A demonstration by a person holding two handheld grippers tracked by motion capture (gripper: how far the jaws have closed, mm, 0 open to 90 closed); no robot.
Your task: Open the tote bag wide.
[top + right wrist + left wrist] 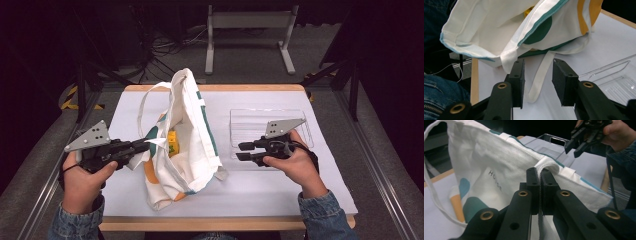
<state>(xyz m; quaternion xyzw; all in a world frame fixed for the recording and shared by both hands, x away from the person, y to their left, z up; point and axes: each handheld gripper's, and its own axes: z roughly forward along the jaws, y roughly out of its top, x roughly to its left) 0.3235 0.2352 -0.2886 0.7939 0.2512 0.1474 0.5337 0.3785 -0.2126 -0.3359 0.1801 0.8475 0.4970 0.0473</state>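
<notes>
The left gripper (141,146) is clamping the tote bag's (186,140) rim, holding it open mid-table. The right gripper (242,151) is hovering released beside the clear tray (267,119). A yellow item (173,143) is sitting inside; emptying appears unfinished.

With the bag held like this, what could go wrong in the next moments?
1. The left tongs pinch only a thin fold at the tote bag's rim, so the cloth may slip out and the opening collapse.
2. The yellow item sits near the open mouth and might slide out if the bag tips.
3. The right tongs are open beside the loose handle strap and could snag it.
</notes>
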